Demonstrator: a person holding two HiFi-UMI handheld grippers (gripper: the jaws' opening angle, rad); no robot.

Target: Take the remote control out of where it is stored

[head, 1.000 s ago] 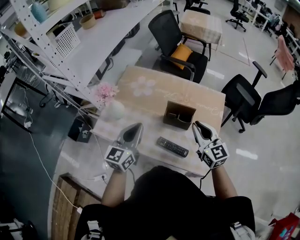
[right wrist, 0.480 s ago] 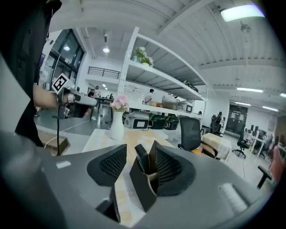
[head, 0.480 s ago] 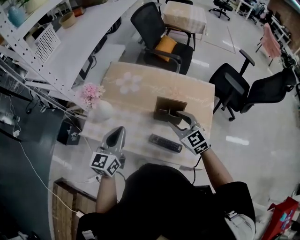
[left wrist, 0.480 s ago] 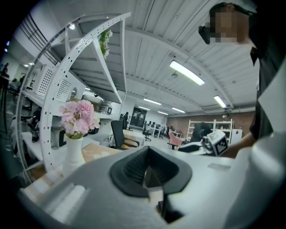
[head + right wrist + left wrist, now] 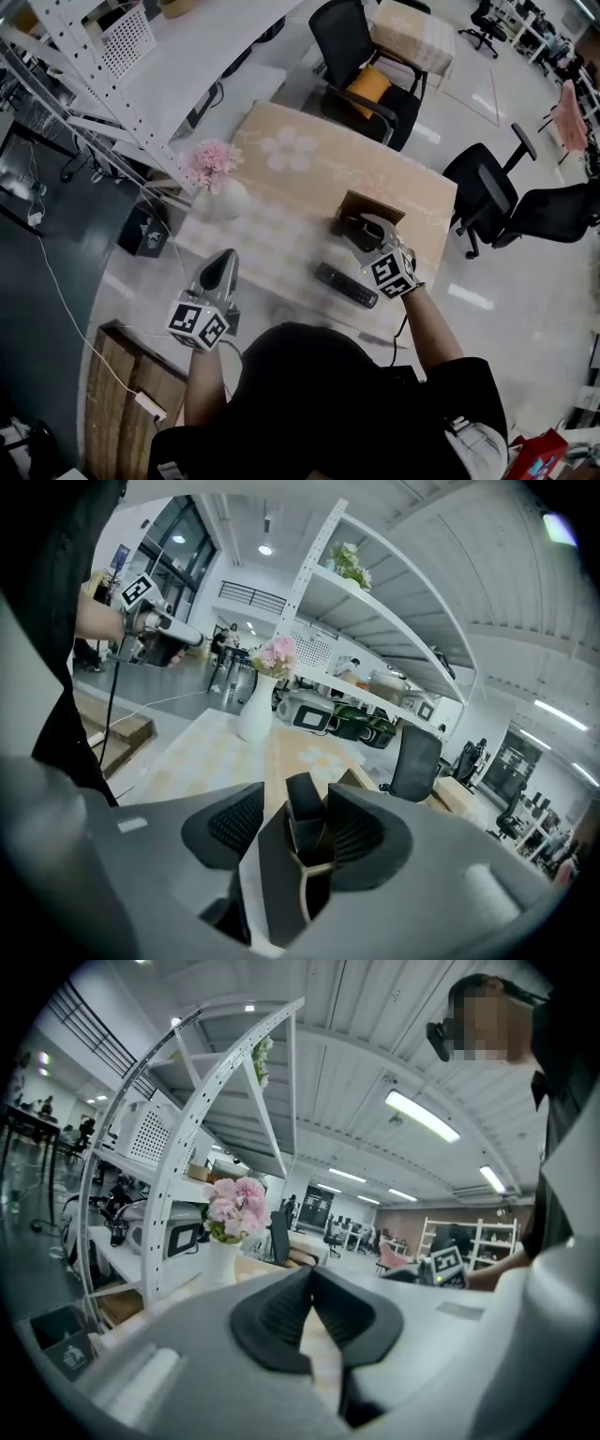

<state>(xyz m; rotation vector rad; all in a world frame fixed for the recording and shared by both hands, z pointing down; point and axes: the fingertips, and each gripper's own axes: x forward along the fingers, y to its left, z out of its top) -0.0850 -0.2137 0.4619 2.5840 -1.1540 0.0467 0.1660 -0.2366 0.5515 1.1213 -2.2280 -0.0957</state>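
Observation:
A brown storage box (image 5: 374,204) stands on the beige table (image 5: 281,178). My right gripper (image 5: 362,228) hangs over the box's near side. In the right gripper view its jaws have just been opening and stand apart around a dark remote control (image 5: 303,800) that stands upright in the box (image 5: 357,778); a gap shows on the left side. Another black remote control (image 5: 346,285) lies flat on the table in front of the box. My left gripper (image 5: 222,261) is shut and empty at the table's near left edge, its pads (image 5: 281,1312) meeting at the tip.
A white vase of pink flowers (image 5: 218,180) stands at the table's left edge. A white shelf rack (image 5: 94,94) runs along the left. Black office chairs (image 5: 361,66) (image 5: 487,192) stand behind and right of the table. A wooden crate (image 5: 122,394) sits on the floor.
My right gripper moved from the table's near right corner forward and left onto the box, and its jaws opened. My left gripper drew back to the left. The flat remote stayed put.

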